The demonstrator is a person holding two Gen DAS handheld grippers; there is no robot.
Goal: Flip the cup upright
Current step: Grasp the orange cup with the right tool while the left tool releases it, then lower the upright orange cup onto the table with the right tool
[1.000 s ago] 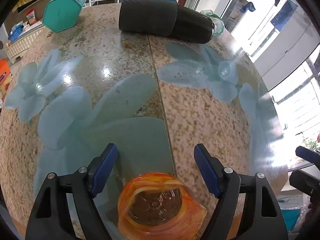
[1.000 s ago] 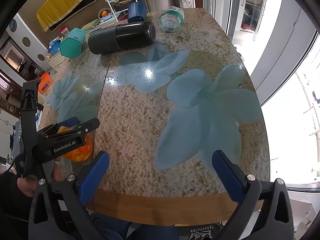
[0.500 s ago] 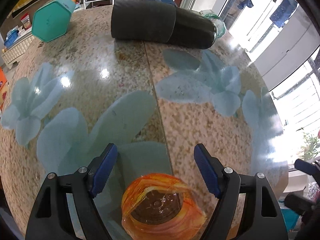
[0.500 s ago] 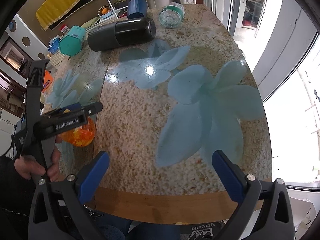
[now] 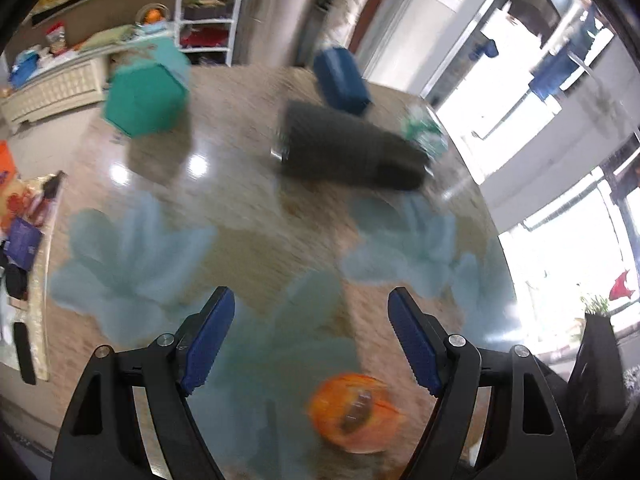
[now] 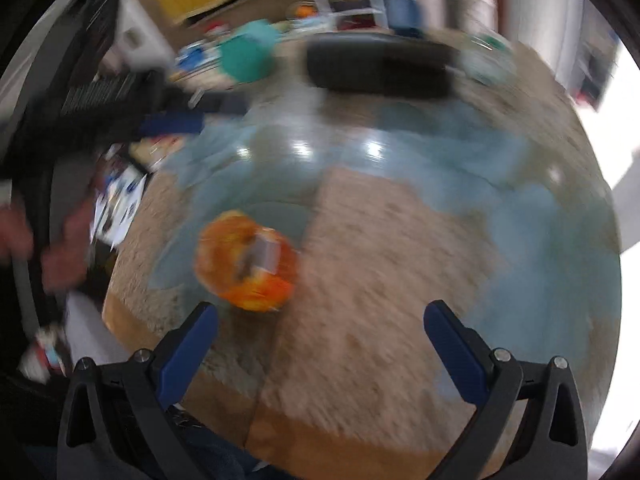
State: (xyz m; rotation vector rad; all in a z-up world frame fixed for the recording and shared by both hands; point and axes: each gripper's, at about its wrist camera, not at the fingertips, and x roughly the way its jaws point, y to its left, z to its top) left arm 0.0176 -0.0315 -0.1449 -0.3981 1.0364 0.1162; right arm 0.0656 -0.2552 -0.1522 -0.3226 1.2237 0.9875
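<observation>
An orange swirled cup (image 5: pixel 353 411) stands on the table with its mouth facing up; it also shows in the right wrist view (image 6: pixel 247 259). My left gripper (image 5: pixel 311 334) is open and empty, lifted above and behind the cup. It appears blurred at the upper left of the right wrist view (image 6: pixel 168 120). My right gripper (image 6: pixel 320 350) is open and empty, near the table's front edge, with the cup ahead and to its left. Both views are motion-blurred.
A black cylinder (image 5: pixel 348 148) lies on its side at the far end of the flower-patterned table (image 5: pixel 256 236). A teal hexagonal container (image 5: pixel 146 100), a blue cup (image 5: pixel 340 80) and a clear green glass (image 5: pixel 424 136) stand near it. The table's wooden front edge (image 6: pixel 340 432) is below my right gripper.
My left gripper has risen and drawn back from the cup, which now looks smaller and off to the right. My right gripper has swung left, bringing the cup ahead of it.
</observation>
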